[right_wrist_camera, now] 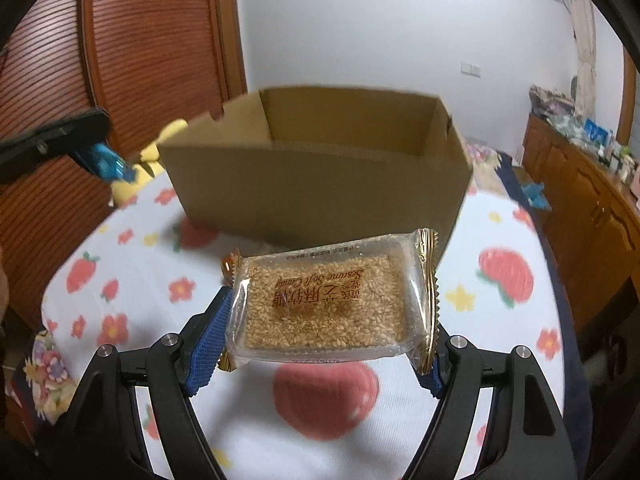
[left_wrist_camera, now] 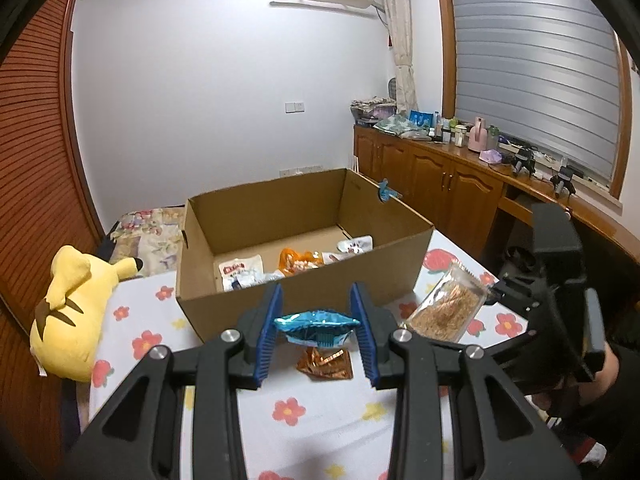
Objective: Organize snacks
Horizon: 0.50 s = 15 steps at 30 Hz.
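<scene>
My left gripper (left_wrist_camera: 316, 330) is shut on a blue foil snack packet (left_wrist_camera: 316, 326) and holds it above the flowered cloth, just in front of the open cardboard box (left_wrist_camera: 304, 292). A copper foil snack (left_wrist_camera: 325, 364) lies on the cloth below it. My right gripper (right_wrist_camera: 330, 328) is shut on a clear sesame candy packet (right_wrist_camera: 328, 306), held in the air before the box (right_wrist_camera: 320, 176); the packet also shows in the left wrist view (left_wrist_camera: 446, 308). Several snack packets (left_wrist_camera: 298, 262) lie inside the box.
A yellow plush toy (left_wrist_camera: 72, 312) lies at the left edge of the cloth. Wooden cabinets (left_wrist_camera: 440, 184) with clutter on top run along the right under a window. A slatted wooden door (right_wrist_camera: 160, 40) stands at the left.
</scene>
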### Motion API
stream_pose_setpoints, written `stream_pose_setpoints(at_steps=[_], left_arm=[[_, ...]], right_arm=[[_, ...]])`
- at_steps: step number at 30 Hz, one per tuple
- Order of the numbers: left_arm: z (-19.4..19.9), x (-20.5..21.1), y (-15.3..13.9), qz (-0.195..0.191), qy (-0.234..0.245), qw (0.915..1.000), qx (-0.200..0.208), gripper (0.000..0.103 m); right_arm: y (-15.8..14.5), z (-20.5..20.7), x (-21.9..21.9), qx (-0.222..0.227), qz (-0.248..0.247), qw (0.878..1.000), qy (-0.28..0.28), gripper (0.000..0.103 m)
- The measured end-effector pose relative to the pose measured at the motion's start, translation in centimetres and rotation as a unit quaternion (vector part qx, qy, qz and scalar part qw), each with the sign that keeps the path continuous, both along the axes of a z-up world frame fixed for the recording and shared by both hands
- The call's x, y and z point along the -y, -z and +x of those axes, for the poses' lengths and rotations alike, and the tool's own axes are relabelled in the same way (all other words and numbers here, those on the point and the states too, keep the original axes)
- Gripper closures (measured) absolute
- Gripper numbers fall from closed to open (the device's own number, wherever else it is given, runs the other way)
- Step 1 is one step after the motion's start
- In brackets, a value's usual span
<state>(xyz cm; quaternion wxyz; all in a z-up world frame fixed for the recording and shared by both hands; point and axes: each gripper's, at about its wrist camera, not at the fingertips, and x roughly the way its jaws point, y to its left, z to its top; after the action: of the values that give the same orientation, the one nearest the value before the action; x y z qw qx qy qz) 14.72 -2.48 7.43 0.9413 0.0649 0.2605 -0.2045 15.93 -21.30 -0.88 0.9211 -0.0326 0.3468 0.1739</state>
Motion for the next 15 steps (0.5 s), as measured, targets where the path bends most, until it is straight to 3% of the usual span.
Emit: stream_pose_setpoints(at_steps=[8, 15], left_arm=[[3.8, 0.0, -1.3, 0.005, -0.004, 1.0, 0.004, 0.069], [7.9, 0.0, -1.6, 0.005, -0.012, 0.9999, -0.005, 0.069]], right_arm=[[-4.3, 2.6, -0.8, 0.034, 0.013, 0.999, -0.018, 0.022], [-6.0, 5.8, -1.5, 0.044, 0.021, 0.998, -0.029, 0.022]])
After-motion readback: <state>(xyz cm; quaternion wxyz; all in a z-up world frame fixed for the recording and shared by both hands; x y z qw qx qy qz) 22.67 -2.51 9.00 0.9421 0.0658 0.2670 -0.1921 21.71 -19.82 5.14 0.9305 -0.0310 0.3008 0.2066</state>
